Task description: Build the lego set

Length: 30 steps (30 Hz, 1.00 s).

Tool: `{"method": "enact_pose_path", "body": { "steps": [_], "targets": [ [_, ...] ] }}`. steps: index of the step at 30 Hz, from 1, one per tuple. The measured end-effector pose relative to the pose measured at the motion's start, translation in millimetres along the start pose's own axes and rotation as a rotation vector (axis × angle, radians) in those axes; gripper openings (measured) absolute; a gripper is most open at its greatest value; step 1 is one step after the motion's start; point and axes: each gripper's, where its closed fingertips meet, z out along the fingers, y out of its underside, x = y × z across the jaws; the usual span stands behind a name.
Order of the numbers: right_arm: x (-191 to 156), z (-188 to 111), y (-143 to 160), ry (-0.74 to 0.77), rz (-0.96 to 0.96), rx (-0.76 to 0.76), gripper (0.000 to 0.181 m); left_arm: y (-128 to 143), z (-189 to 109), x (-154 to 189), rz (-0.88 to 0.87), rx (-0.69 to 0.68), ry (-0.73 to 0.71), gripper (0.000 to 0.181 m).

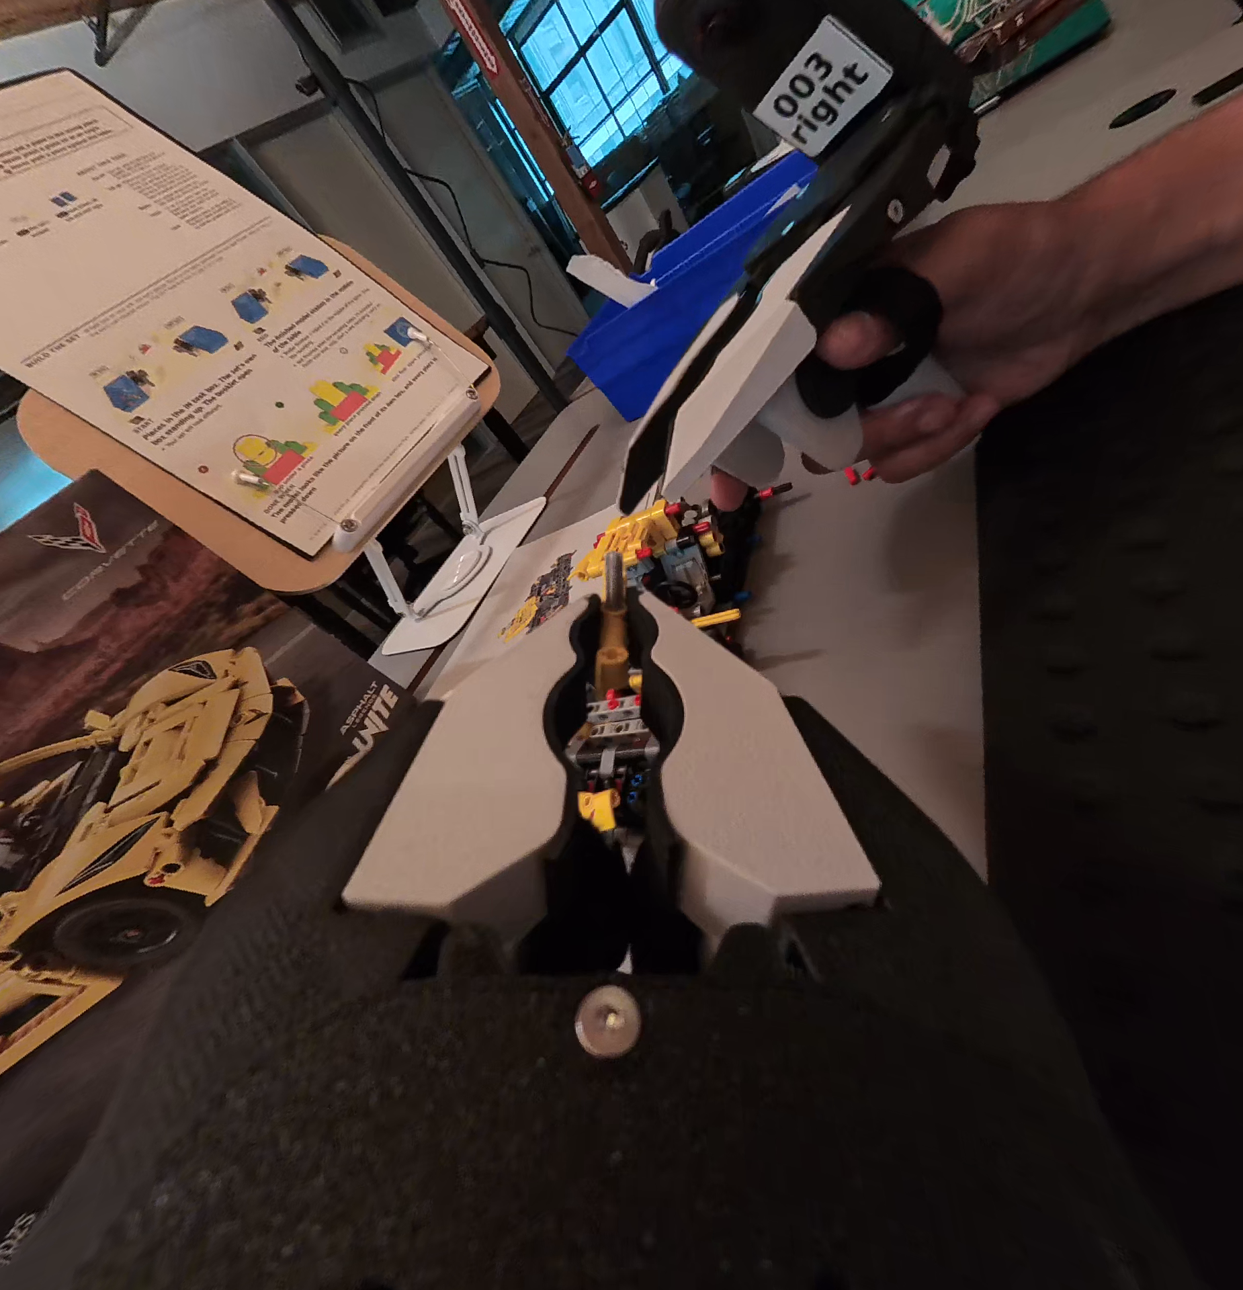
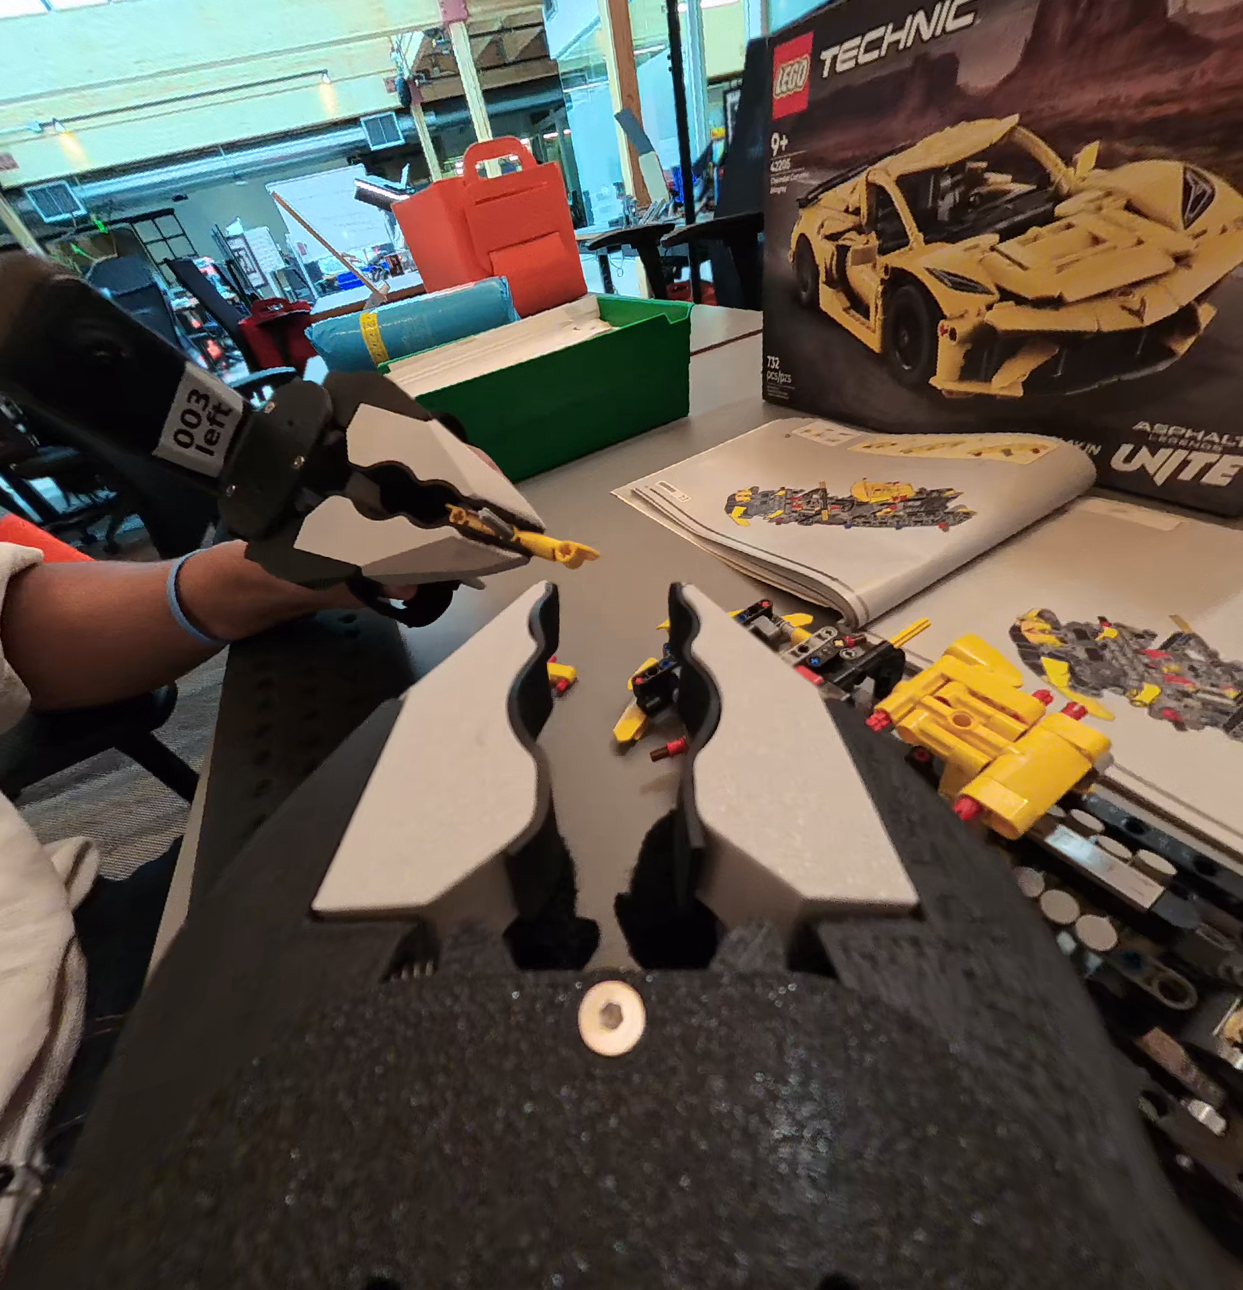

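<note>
Between the pale fingers of our left hand-held gripper [image 1: 615,614], a small yellow connector piece [image 1: 612,656] with a grey axle is pinched fast, its tip poking past the fingertips; the right wrist view shows that same piece [image 2: 559,548] held above the grey worktop [image 2: 605,607]. Our right hand-held gripper [image 2: 615,600] hangs with its fingers spread and nothing between them, over a scatter of loose yellow and black pieces [image 2: 646,691] lying on the worktop. Just to its right sits the partly built lego chassis [image 2: 982,740], a yellow block with red pins on a black and grey frame, resting on the edge of an open instruction booklet [image 2: 863,516]. Beyond the booklet we see the lego set box [image 2: 1023,230] standing upright, with a yellow car pictured on it. Farther left on the worktop stands a green bin [image 2: 563,398], with an orange container [image 2: 493,223] behind it. From the left wrist view, an instruction sheet on a tilted stand [image 1: 207,335] and a blue bin [image 1: 674,314] sit farther back.
</note>
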Motion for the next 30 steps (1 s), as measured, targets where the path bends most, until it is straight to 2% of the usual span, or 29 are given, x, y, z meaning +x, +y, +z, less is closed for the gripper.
{"method": "enact_pose_path", "body": {
  "steps": [7,9,12,16,18,27,30],
  "targets": [
    [7.5,0.5,5.0,-0.009,0.084,-0.022,0.031,1.8,-0.3,2.2,-0.031,-0.008,0.018,0.007],
    [-5.3,2.1,5.5,-0.077,0.067,-0.026,0.031,-7.7,-2.7,8.3,-0.117,0.038,0.083,0.007],
    [-39.6,2.3,5.1,-0.216,-0.041,-0.023,0.030,-19.5,-7.3,19.3,-0.353,0.094,0.248,0.007],
    [-57.5,3.7,13.7,-0.253,-0.151,-0.046,0.023,-27.3,-12.6,32.1,-0.526,0.122,0.415,0.007],
    [-58.2,2.1,10.7,-0.247,-0.172,-0.026,0.010,-32.1,-15.1,34.3,-0.555,0.144,0.448,0.007],
    [-66.2,0.4,5.7,-0.285,-0.177,0.000,0.007,-35.8,-15.8,34.4,-0.615,0.170,0.478,0.012],
    [-62.3,0.8,6.4,-0.263,-0.174,-0.011,0.008,-34.4,-15.2,36.1,-0.626,0.151,0.496,0.007]
  ]
}}
